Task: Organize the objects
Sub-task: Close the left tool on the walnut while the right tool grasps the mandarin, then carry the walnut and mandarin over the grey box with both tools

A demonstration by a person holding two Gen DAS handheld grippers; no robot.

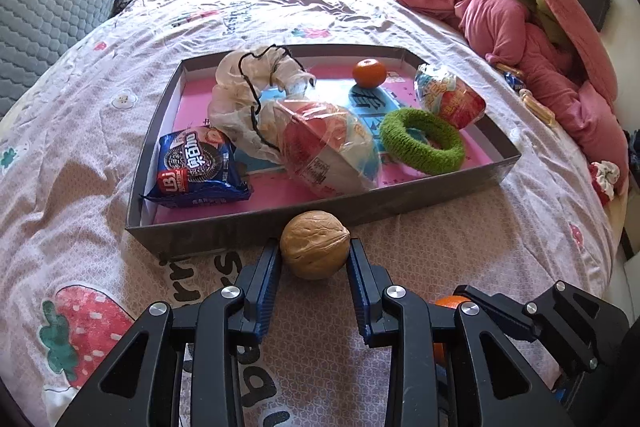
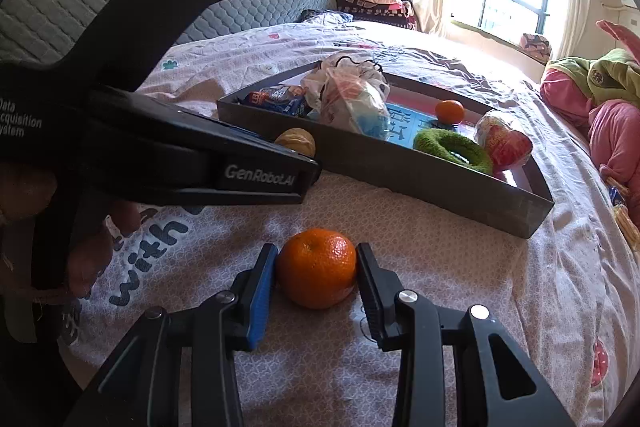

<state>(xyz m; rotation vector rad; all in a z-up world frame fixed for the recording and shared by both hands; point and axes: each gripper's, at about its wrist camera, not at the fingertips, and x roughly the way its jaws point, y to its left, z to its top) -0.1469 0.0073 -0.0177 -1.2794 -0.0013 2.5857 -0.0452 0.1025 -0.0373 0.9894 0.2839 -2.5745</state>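
Gripping walnut point(image 1: 314, 245) in left tongs point(image 1: 314, 259), tangerine point(image 2: 317, 267) in right tongs point(image 2: 316, 269), near tray point(image 1: 248, 227), ready for loading.

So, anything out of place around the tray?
Two strays on the bedspread outside the tray: a walnut between the left gripper pads and a tangerine between the right gripper pads.

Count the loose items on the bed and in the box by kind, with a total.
Tangerines: 2
Walnuts: 1
Cookie packs: 1
Bagged snacks: 2
Green rings: 1
Total: 7
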